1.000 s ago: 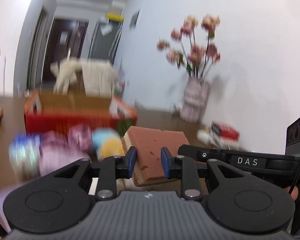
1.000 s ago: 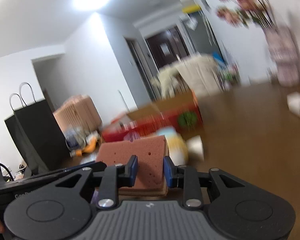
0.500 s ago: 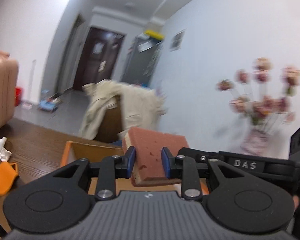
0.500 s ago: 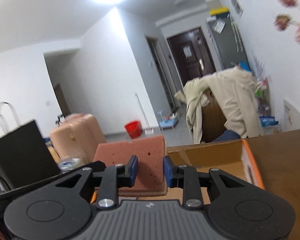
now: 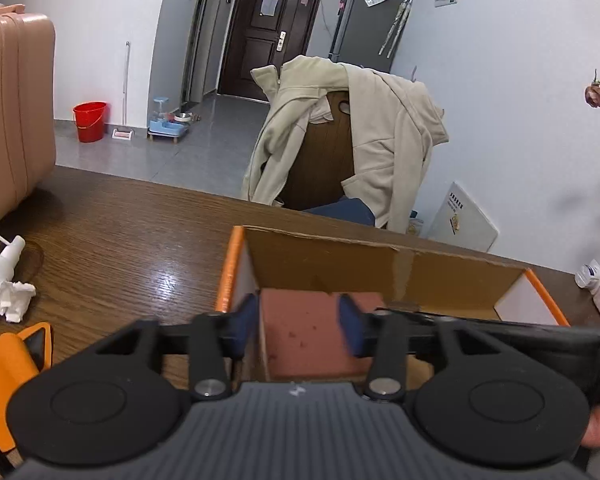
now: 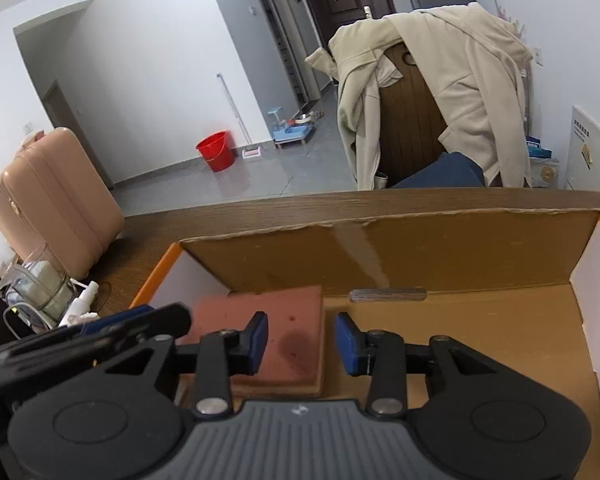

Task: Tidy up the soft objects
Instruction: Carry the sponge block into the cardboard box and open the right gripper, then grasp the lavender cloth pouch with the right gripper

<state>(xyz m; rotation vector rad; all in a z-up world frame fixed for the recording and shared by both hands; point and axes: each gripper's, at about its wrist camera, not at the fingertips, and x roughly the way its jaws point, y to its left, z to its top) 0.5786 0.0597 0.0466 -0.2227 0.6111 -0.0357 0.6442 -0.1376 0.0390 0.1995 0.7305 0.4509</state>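
A reddish-brown sponge (image 5: pixel 304 332) lies flat on the floor of the cardboard box (image 5: pixel 340 256), at its left end. My left gripper (image 5: pixel 298 328) hangs just above it. Its jaws are opening, and the blue pads stand clear of the sponge below. In the right wrist view the sponge (image 6: pixel 284 320) rests against the left wall of the box (image 6: pixel 420 248). My right gripper (image 6: pixel 302 340) hovers over the sponge's right edge. Its jaws are also opening, with a gap beside each pad and nothing pinched. The left gripper's fingers (image 6: pixel 116 322) show at the left.
A chair draped with a beige jacket (image 5: pixel 380 120) stands behind the table's far edge. On the table left of the box lie a white spray bottle (image 5: pixel 4 264), crumpled tissue (image 5: pixel 14 300) and an orange object (image 5: pixel 8 364). A pink suitcase (image 6: pixel 48 200) stands at far left.
Both grippers carried the sponge from the pile of soft toys across the table to the box. Their jaws have spread, and the sponge now lies loose on the box floor.
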